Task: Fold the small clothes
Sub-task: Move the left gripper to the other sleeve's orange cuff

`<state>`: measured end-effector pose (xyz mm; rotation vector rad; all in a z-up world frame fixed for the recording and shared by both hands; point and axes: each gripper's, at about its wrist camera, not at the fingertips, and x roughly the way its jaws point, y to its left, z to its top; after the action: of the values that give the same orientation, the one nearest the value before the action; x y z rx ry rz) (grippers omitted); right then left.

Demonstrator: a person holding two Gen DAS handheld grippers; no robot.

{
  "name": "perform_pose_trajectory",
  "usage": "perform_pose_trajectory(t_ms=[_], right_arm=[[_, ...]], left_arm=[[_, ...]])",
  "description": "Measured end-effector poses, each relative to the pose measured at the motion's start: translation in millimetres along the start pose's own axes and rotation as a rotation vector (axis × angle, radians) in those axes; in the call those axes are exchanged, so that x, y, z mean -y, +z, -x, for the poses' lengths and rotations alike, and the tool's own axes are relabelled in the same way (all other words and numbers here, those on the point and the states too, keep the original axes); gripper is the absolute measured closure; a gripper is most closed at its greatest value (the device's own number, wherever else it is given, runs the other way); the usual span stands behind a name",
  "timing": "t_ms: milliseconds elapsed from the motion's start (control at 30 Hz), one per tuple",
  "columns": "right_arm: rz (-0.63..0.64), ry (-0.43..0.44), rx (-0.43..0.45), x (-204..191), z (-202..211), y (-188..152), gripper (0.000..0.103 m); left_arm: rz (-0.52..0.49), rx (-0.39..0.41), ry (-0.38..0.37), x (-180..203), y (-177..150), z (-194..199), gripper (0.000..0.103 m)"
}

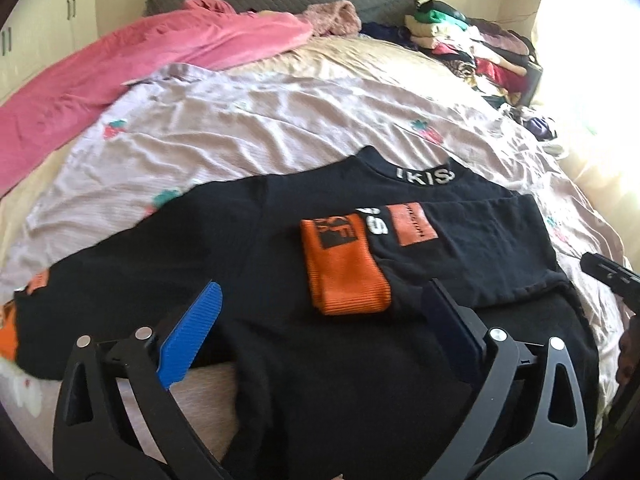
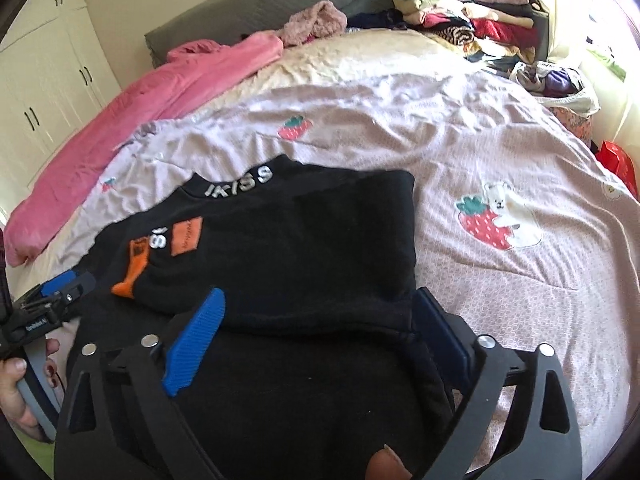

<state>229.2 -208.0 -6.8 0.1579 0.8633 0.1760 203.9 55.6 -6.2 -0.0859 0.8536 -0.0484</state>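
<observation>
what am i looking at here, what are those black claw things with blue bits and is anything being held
Those are hand-held grippers: two-finger tongs that a person holds, one in each hand, each with a wide-angle camera looking along its fingers. One picture comes from the left hand-held gripper, the other from the right hand-held gripper. The blue bits are ribbed finger pads.

Both look down at a bed covered by a pale strawberry-print sheet. On it lies a black sweatshirt with an orange cuff folded across its middle. A pink blanket lies along one side and a stack of clothes sits at the far end.

Nothing is held: both stand open above the sweatshirt, pads clear of the cloth.
</observation>
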Motion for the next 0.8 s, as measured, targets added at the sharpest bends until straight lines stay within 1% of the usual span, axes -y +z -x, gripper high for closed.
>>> perform_pose_trajectory(t_ms=[267, 400, 533, 800], right_arm=[[0.035, 0.022, 0.039, -20.2, 24.9, 3.0, 0.007], [0.066, 0.045, 0.083, -36.4, 39.0, 5.1, 0.007], [0.095, 0.051, 0.101, -52.4, 46.6, 4.3, 0.006], [0.160, 0.088, 0.127, -90.2, 59.6, 2.1, 0.006]], left_arm=[[0.042, 0.048, 0.036, -26.4, -8.5, 29.9, 0.010], [0.067, 0.056, 0.040, -36.7, -12.4, 41.7, 0.010], [0.091, 0.080, 0.035, -45.7, -16.0, 56.7, 0.010], [0.141, 0.118, 0.052, -66.8, -21.4, 76.7, 0.010]])
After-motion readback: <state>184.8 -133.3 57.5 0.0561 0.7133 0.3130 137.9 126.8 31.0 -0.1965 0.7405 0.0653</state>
